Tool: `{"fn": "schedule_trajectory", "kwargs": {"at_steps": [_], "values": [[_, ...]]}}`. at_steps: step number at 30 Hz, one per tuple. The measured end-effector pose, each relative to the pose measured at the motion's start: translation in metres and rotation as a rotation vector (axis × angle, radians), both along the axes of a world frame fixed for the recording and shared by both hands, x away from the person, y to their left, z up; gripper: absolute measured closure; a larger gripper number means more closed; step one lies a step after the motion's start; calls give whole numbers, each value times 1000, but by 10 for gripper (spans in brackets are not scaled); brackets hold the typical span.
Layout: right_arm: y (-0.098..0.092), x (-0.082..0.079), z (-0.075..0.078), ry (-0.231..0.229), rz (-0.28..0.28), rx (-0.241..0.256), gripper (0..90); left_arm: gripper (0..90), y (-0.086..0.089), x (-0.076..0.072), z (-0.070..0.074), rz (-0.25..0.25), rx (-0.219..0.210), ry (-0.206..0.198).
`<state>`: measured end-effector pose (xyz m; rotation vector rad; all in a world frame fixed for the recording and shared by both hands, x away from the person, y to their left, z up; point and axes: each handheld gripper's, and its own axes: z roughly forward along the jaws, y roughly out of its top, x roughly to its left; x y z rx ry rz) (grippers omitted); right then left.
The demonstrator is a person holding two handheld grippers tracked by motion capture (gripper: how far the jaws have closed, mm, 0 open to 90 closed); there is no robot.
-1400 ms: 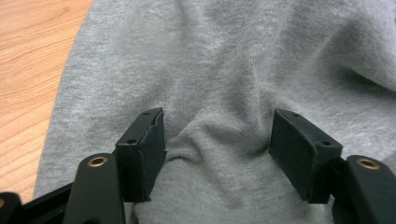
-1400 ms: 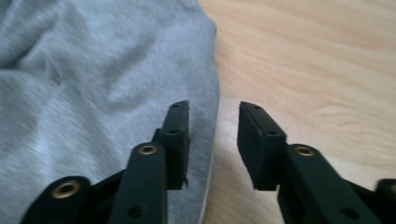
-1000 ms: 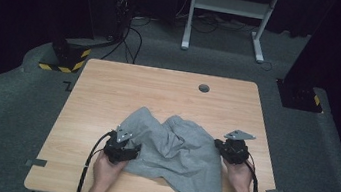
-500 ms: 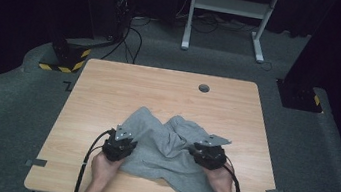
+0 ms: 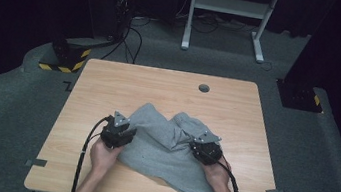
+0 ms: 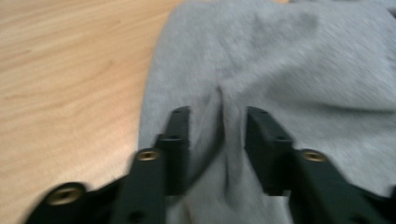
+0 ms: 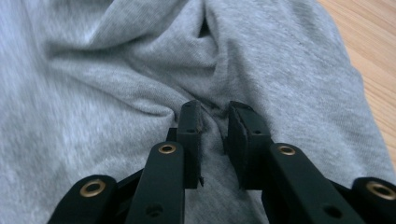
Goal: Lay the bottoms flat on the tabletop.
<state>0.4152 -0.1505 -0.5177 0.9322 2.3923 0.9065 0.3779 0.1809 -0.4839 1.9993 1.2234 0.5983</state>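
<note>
A crumpled grey garment (image 5: 163, 148) lies on the near half of the wooden table (image 5: 160, 84). My left gripper (image 5: 120, 132) sits at the garment's left edge. In the left gripper view it (image 6: 217, 123) has a raised ridge of the grey cloth (image 6: 280, 56) pinched between its jaws. My right gripper (image 5: 204, 148) rests on the garment's right part. In the right gripper view it (image 7: 214, 116) has its jaws drawn close on a gathered fold of the cloth (image 7: 93, 70). A hand holds each gripper from the near edge.
A round cable hole (image 5: 204, 87) sits in the far part of the tabletop. Tape strips (image 5: 36, 162) mark the near corners. Behind the table stand a white frame (image 5: 225, 13), a stand with a yellow-black striped base (image 5: 65, 58) and a black base (image 5: 299, 96).
My right gripper has moved left from the garment's right edge onto the cloth, bunching that side inward. The left gripper has barely shifted.
</note>
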Motion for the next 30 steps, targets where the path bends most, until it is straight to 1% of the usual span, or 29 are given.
{"fn": "schedule_trajectory", "kwargs": {"at_steps": [2,4,5,7,8,10,11,12,13,14,15,17,20,22,23,24,25,26,27,28,29,30], "values": [[-3,-1,-3,-16,0,24,742,471,3,-14,1,-18,-5,0],[-2,-3,-4,-31,-3,21,743,437,5,-29,0,-35,2,1],[-2,-4,-4,-38,-5,21,743,432,6,-35,-1,-36,18,0],[-2,-4,-5,-45,-7,25,742,438,9,-44,-5,-22,54,20],[-2,-4,-5,-44,-8,27,740,474,11,-44,-8,-23,60,33],[-2,-4,-5,-48,-9,26,734,580,13,-42,-12,-24,65,59],[-2,-5,-5,-51,-9,22,730,686,13,-41,-13,-37,62,70],[-2,-5,-5,-54,-10,19,730,771,12,-41,-12,-51,62,59],[-2,-5,-5,-54,-11,19,729,811,9,-41,-9,-70,72,45],[-2,-5,-5,-54,-11,19,729,826,6,-41,-4,-85,81,28],[-2,-5,-5,-55,-11,18,728,832,3,-41,2,-98,79,16],[-2,-5,-5,-55,-12,18,726,836,-2,-37,15,-113,69,-9],[-2,-5,-5,-53,-13,20,722,836,-6,-22,32,-117,21,-36],[-2,-5,-5,-51,-14,23,720,835,-10,-7,35,-106,2,-24],[-3,-4,-5,-50,-13,26,718,835,-12,2,33,-97,7,-8],[-3,-4,-5,-46,-12,29,716,835,-14,11,29,-86,20,19],[-4,-3,-5,-42,-13,33,714,833,-16,21,22,-73,33,56],[-4,-3,-5,-38,-15,38,713,832,-17,29,14,-60,53,89],[-4,-3,-5,-35,-16,42,711,830,-19,35,5,-47,84,119],[-4,-3,-5,-32,-18,43,709,825,-20,39,-2,-39,106,146],[-4,-3,-5,-32,-18,42,706,814,-20,40,-7,-37,122,155],[-4,-3,-5,-34,-18,42,703,793,-20,38,-9,-34,123,151]]}}
